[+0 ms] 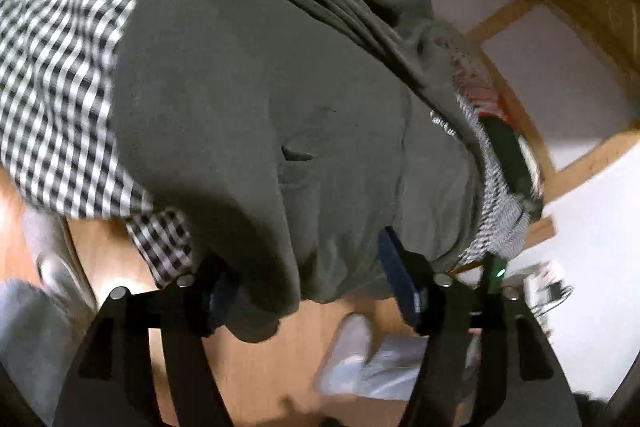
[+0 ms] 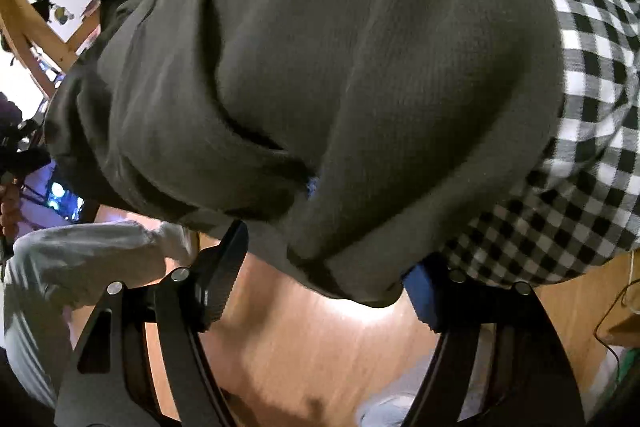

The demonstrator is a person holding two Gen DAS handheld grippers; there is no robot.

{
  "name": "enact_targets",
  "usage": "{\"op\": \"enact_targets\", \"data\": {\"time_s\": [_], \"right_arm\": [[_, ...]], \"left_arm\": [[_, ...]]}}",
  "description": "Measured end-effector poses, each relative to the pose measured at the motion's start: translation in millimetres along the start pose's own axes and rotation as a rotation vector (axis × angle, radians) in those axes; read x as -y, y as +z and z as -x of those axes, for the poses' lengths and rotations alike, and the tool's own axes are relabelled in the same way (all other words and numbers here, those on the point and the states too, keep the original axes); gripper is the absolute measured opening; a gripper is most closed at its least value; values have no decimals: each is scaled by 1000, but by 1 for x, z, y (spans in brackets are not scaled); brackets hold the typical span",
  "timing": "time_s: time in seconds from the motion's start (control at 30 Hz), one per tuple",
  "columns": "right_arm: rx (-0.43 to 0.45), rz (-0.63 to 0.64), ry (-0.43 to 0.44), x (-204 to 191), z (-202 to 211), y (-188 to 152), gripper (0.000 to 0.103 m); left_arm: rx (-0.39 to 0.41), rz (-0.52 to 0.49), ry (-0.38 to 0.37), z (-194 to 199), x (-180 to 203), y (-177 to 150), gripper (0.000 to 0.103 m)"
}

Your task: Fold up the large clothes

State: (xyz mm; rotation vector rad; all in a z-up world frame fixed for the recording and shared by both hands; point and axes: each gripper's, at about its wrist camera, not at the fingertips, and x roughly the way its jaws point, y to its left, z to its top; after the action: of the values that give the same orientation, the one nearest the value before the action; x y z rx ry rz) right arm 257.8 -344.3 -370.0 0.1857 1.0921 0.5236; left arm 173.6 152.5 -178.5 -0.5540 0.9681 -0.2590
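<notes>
Hanging over both spread grippers, the grey garment shows, perhaps, small lettering leftward only.

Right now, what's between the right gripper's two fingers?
In the right wrist view, the grey garment's hanging hem fills the gap between the right gripper's fingers, wooden floor beyond.

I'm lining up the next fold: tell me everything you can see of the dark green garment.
The dark green garment is a soft, thick knit, like a sweatshirt, with ribbed hem and small pale lettering near one edge. It lies rumpled on the black-and-white checked cloth, its near edge drooping over the table edge above the wooden floor. The left gripper and right gripper stand open, fingers on either side of that hanging edge, not pinching it.
</notes>
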Motion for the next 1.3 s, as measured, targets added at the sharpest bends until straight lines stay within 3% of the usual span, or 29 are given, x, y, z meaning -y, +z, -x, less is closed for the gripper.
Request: {"op": "enact_targets", "data": {"time_s": [0.07, 0.17, 0.23, 0.27, 0.33, 0.37, 0.53, 0.63, 0.73, 0.83, 1.0, 1.13, 1.2, 1.3], "right_arm": [[7, -20, -27, 9, -4, -1, 73], [21, -43, -20, 13, -11, -3, 73], [10, -42, -32, 14, -16, -5, 70], [0, -40, -36, 16, -14, -2, 63], [-36, -33, -49, 9, -16, 5, 21], [-35, -48, -21, 6, -11, 8, 12], [-73, 0, -3, -13, 15, 8, 11], [-82, 39, 6, -25, 35, 11, 11], [-103, 47, -21, -33, 41, 13, 11], [-106, 30, 9, -39, 37, 13, 11], [-31, -16, 152, -46, 59, 26, 11], [45, -53, 254, -45, 76, 31, 11], [75, -53, 291, -44, 84, 31, 11], [107, -56, 325, -48, 89, 34, 11]], "left_arm": [[-16, -60, 82, -11, 0, 2, 78], [-47, -105, 229, -25, -13, -1, 79], [-43, -74, 256, -25, -28, -3, 79], [-36, -61, 250, -24, -33, -4, 80], [-38, -58, 260, -21, -45, -5, 81], [-36, -63, 275, -19, -48, -5, 81], [34, -62, 246, 8, -64, -7, 91], [20, -65, 214, 12, -73, -9, 91], [7, -97, 304, 6, -75, -10, 91], [-11, -140, 406, -12, -80, -17, 91], [-33, -109, 302, -2, -103, -27, 91], [-13, -31, 306, 2, -125, -21, 94], [-25, -4, 234, -6, -131, -16, 94], [-12, -69, 176, -19, -123, -5, 94]]}}
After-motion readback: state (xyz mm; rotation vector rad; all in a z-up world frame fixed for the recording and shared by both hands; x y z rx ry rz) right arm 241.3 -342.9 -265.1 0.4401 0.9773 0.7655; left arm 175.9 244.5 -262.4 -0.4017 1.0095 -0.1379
